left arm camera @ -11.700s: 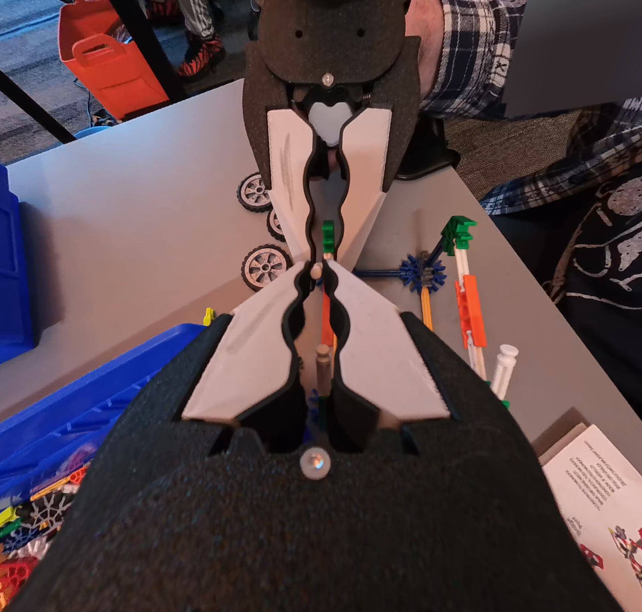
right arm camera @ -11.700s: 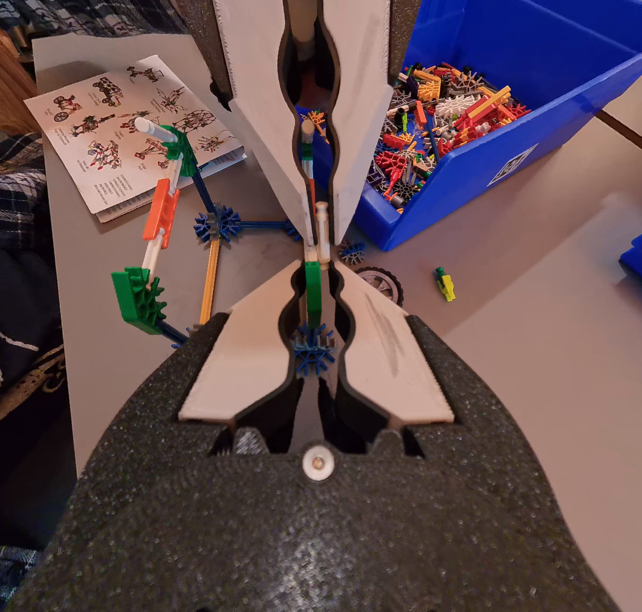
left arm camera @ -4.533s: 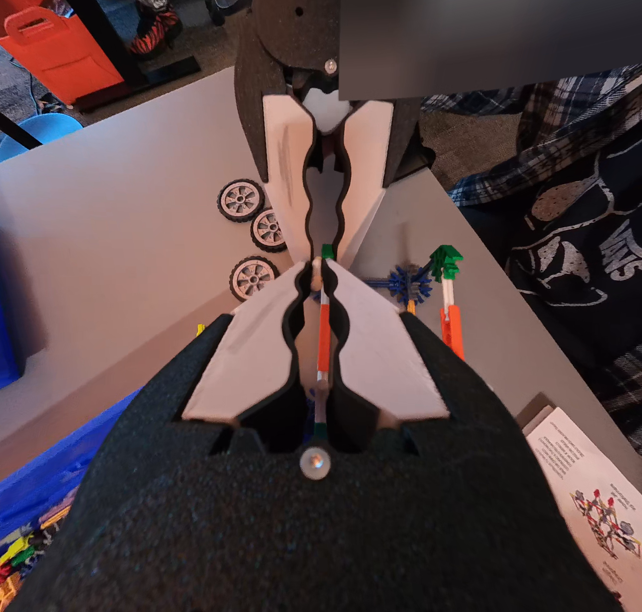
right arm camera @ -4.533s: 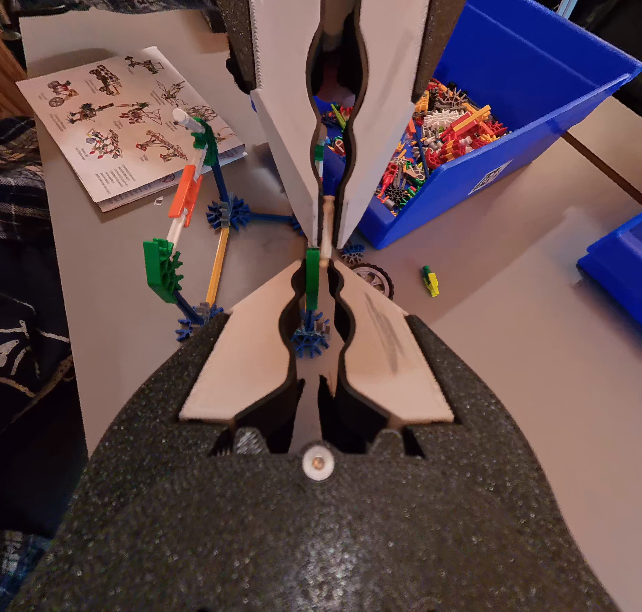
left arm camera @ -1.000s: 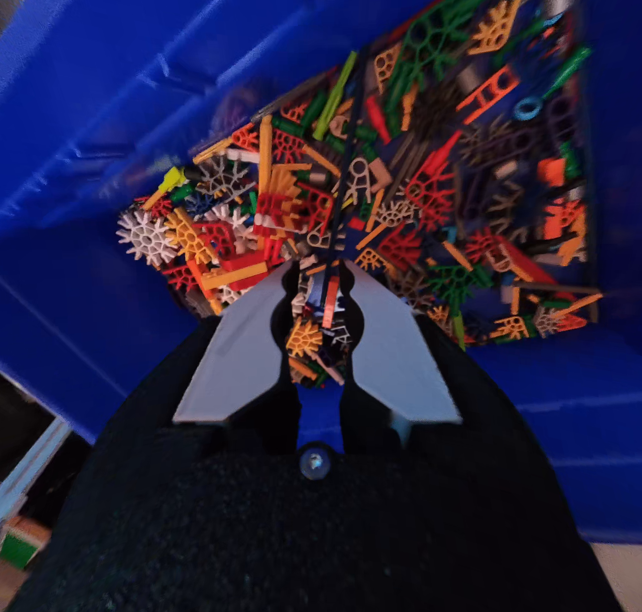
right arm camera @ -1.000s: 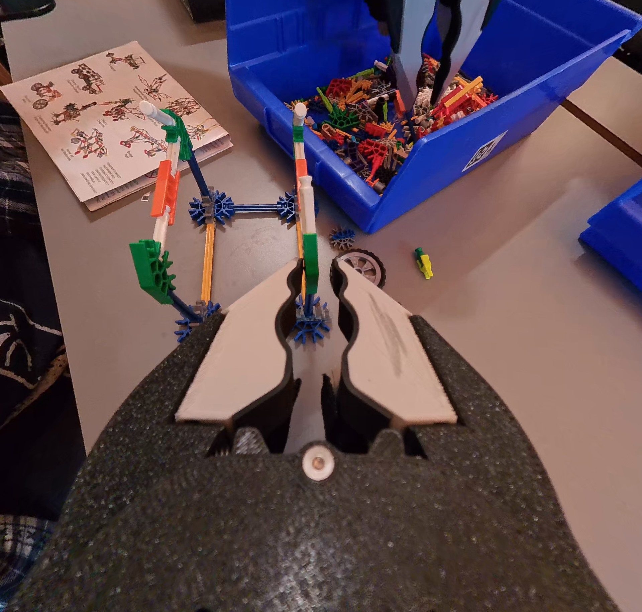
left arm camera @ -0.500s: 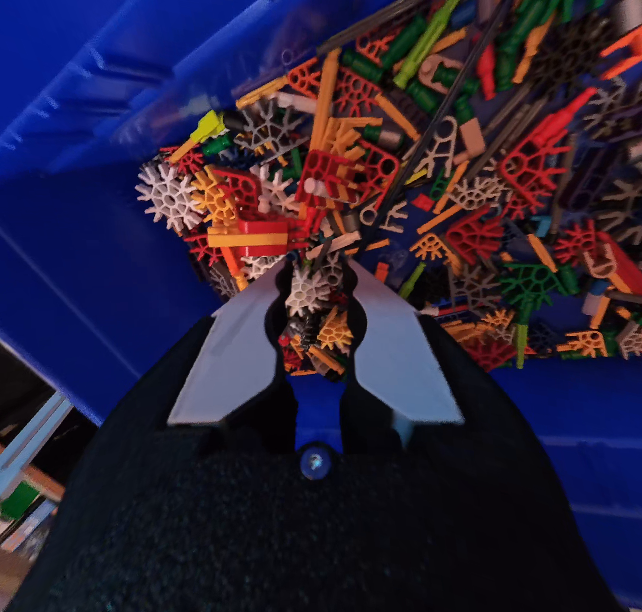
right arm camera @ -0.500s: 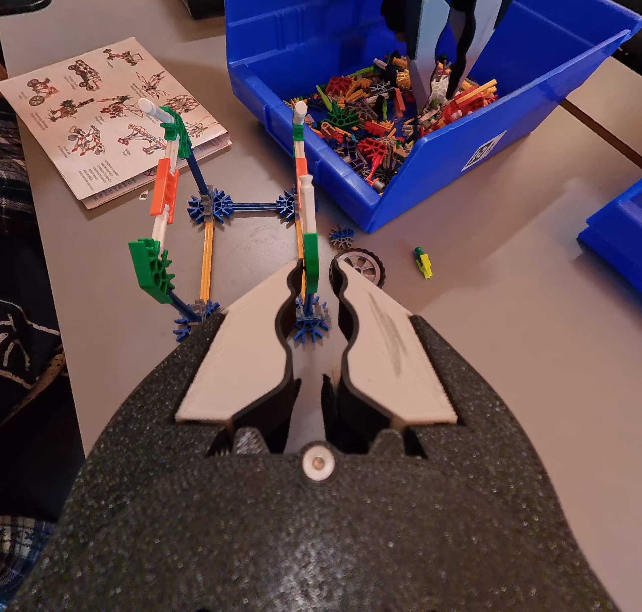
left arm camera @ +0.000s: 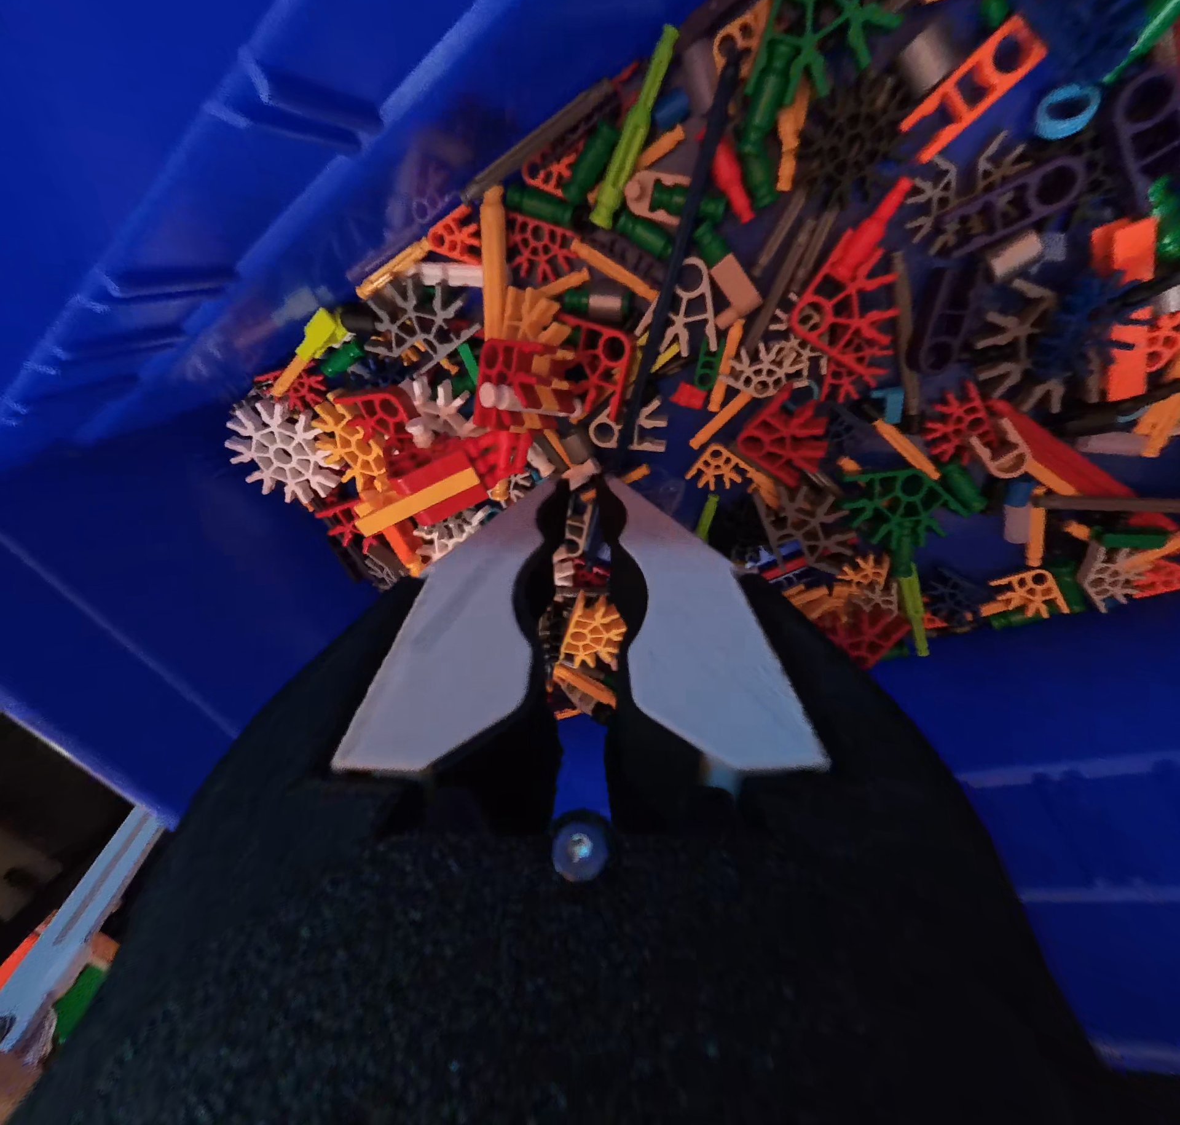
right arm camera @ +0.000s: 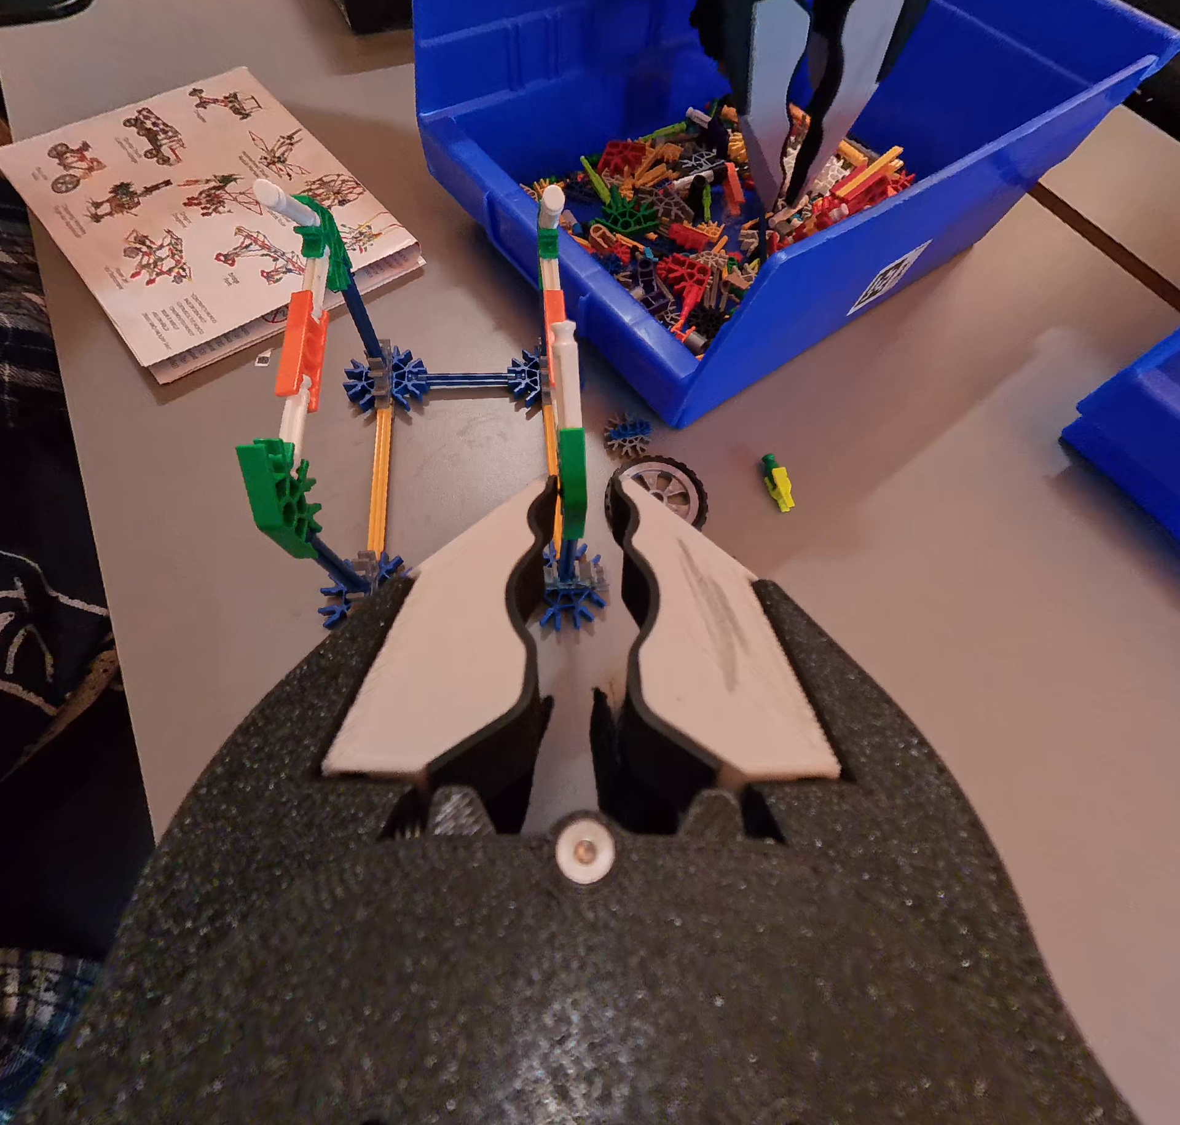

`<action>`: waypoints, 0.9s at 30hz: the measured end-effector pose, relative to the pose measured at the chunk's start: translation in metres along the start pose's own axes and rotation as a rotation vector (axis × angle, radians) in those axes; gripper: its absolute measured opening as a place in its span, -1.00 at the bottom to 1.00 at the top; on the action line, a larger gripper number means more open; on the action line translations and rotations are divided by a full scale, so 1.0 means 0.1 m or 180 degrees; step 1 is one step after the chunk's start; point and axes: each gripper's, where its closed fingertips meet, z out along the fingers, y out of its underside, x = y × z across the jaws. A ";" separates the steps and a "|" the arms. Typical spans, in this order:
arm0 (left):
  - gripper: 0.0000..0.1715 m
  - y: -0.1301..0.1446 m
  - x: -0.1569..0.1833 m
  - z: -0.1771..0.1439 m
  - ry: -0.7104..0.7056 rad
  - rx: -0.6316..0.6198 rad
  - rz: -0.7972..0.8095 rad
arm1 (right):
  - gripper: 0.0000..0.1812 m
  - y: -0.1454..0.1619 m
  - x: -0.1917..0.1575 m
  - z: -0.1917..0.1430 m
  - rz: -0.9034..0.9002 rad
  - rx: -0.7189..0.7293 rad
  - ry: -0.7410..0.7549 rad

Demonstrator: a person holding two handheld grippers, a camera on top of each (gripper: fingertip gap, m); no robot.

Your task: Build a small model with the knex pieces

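My left gripper (left arm camera: 582, 484) is down inside the blue bin (left arm camera: 191, 200), among a heap of loose coloured rods and connectors. Its fingertips are nearly together on a thin dark rod (left arm camera: 677, 264) that runs up and away between them. It also shows in the right wrist view (right arm camera: 782, 197), tips in the pile. My right gripper (right arm camera: 582, 486) is open, with the green connector (right arm camera: 570, 455) of the rod frame (right arm camera: 383, 455) between its tips, close to the left finger. The frame has blue connectors, yellow rods and orange and white uprights, and rests on the grey table.
The blue bin (right arm camera: 798, 302) stands behind the frame. An instruction booklet (right arm camera: 191, 213) lies at the back left. A grey wheel (right arm camera: 670, 487), a loose blue connector (right arm camera: 627, 433) and a small yellow-green piece (right arm camera: 778, 481) lie to the right. A second blue bin (right arm camera: 1136, 430) is at the right edge. There is about 25 cm between the tips of the two grippers. The small yellow-green piece (right arm camera: 778, 481) is closer to my right gripper, around 11 cm from its tips; the left tips are 20 cm off.
Both grippers let go of the frame's upright. The left one moved into the bin and, in the last half second, closed its jaws on the thin dark rod. The right one opened and stays put.
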 end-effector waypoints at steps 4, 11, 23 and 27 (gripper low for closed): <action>-0.90 0.06 -0.06 0.07 -0.0070 -0.0068 -0.0040 | -0.82 0.00 -0.01 0.00 -0.0004 -0.0006 -0.0005; -0.89 0.04 -0.08 0.09 -0.0071 -0.0008 -0.0017 | -0.83 0.00 -0.01 0.01 -0.0009 -0.0012 -0.0005; -0.90 0.02 -0.12 0.11 -0.0127 0.0029 -0.0068 | -0.83 0.01 -0.01 0.01 -0.0008 -0.0021 -0.0010; -1.00 0.05 0.00 0.07 -0.0092 -0.0076 0.0023 | -0.83 0.00 -0.01 0.00 -0.0009 -0.0006 -0.0010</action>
